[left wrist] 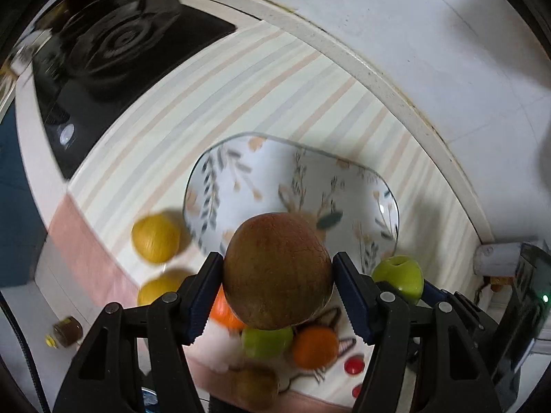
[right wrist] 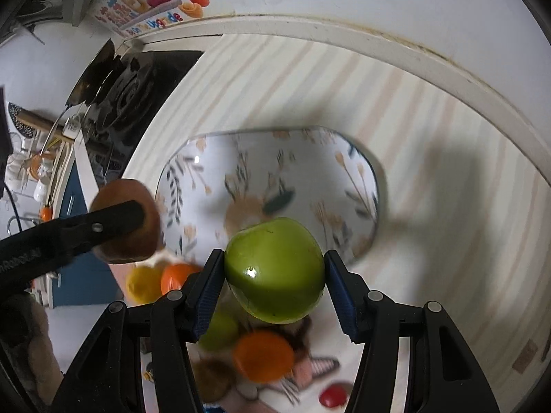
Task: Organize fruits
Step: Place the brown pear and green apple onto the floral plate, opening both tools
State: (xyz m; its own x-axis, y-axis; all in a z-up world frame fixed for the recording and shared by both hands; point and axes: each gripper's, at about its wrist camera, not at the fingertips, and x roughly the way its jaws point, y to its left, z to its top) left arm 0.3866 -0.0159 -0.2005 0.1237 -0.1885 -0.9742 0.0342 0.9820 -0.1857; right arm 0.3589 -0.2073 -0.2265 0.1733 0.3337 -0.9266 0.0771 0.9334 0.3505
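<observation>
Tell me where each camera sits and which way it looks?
Left wrist: sits on the left gripper, looking down past its fingers clamping a brown fruit above the plate.
Right wrist: sits on the right gripper, looking down past its fingers holding a green apple.
Shared: plate, brown fruit, green apple, stove.

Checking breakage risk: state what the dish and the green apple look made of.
Dish: glazed ceramic by its look, going by the glossy white surface, sharp highlights and printed leaves. Green apple: possibly plastic, its skin is uniform and very shiny; real fruit can't be ruled out.
</observation>
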